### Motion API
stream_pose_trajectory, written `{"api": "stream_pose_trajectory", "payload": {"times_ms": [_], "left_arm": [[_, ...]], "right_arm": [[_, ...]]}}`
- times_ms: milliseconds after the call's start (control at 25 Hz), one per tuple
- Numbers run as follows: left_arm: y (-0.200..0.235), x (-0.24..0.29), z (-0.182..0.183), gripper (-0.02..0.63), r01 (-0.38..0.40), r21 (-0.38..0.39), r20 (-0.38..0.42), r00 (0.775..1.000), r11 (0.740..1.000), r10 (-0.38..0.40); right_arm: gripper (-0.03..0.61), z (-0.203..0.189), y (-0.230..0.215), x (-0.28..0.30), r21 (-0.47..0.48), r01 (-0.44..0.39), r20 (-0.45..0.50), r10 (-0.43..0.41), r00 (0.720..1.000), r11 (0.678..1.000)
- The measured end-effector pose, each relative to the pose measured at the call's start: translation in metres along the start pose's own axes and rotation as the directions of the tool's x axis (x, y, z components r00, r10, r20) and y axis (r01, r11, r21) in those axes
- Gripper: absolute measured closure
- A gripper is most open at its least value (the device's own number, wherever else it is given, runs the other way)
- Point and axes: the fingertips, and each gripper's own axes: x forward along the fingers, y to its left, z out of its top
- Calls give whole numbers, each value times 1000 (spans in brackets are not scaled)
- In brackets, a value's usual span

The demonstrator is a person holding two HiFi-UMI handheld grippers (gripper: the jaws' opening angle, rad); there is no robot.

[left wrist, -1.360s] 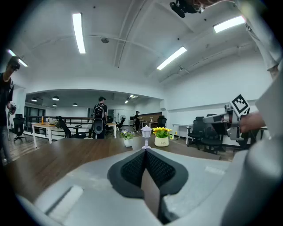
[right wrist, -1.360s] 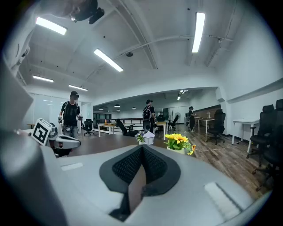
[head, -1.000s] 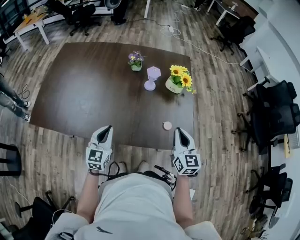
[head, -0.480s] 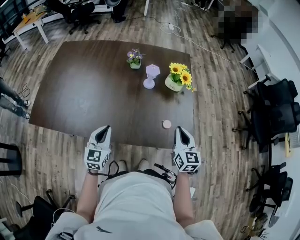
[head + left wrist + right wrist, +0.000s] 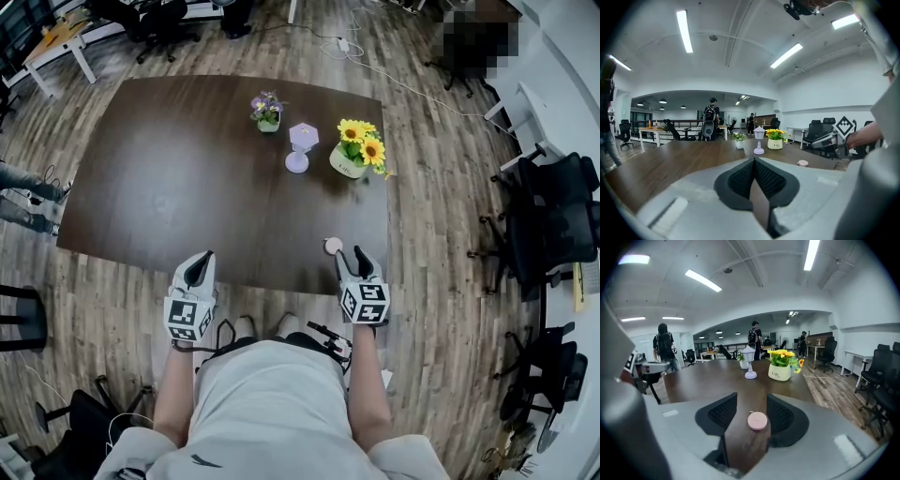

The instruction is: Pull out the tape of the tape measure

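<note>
A tape measure (image 5: 333,246) lies on the table (image 5: 169,187) near its front edge, toward the right corner. It sits just ahead of the right gripper (image 5: 351,253), whose jaws have just been opening, in line with the gap between them and untouched. The left gripper (image 5: 199,260) hovers at the same edge, well to the left. Along the far side stand a small flower pot (image 5: 266,112), a lantern (image 5: 300,150) and a sunflower pot (image 5: 352,161), left to right. Office chairs (image 5: 553,220) stand right of the table.

One tape measure (image 5: 333,246), two flower pots (image 5: 266,114) (image 5: 352,163), one lantern (image 5: 300,148)
</note>
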Motion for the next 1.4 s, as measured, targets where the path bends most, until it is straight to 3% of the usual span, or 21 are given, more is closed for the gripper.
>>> {"api": "stream_pose_trajectory", "payload": {"times_ms": [200, 400, 560, 760, 880, 1080, 1240, 1400], "left_arm": [[3, 5, 0, 607, -11, 2, -5, 1000, 1000, 11], [4, 6, -1, 607, -16, 7, -13, 1000, 1000, 16], [5, 9, 2, 607, -19, 12, -16, 1000, 1000, 19], [7, 11, 2, 607, -23, 13, -22, 999, 1000, 23], [4, 12, 0, 607, -19, 12, -24, 1000, 1000, 19], [-2, 13, 3, 607, -3, 10, -15, 1000, 1000, 3], [-8, 16, 9, 607, 20, 14, 0, 1000, 1000, -20], [-24, 22, 15, 607, 72, 12, 16, 997, 997, -72]], "right_arm": [[326, -49, -4, 42, -85, -30, -203, 12, 979, 996], [302, -81, -12, 72, -34, -23, -325, 11, 946, 999], [289, -93, -19, 88, -20, 4, -370, -12, 929, 1000], [287, -89, -17, 89, -28, -6, -360, -5, 933, 1000], [355, -89, -14, 88, -57, -31, -345, 10, 938, 998], [359, -82, -7, 84, -35, -98, -303, 83, 949, 995], [359, -43, 10, 66, 23, -189, -173, 190, 966, 982], [359, 12, 42, 37, 1, -294, -63, 294, 954, 956]]}}
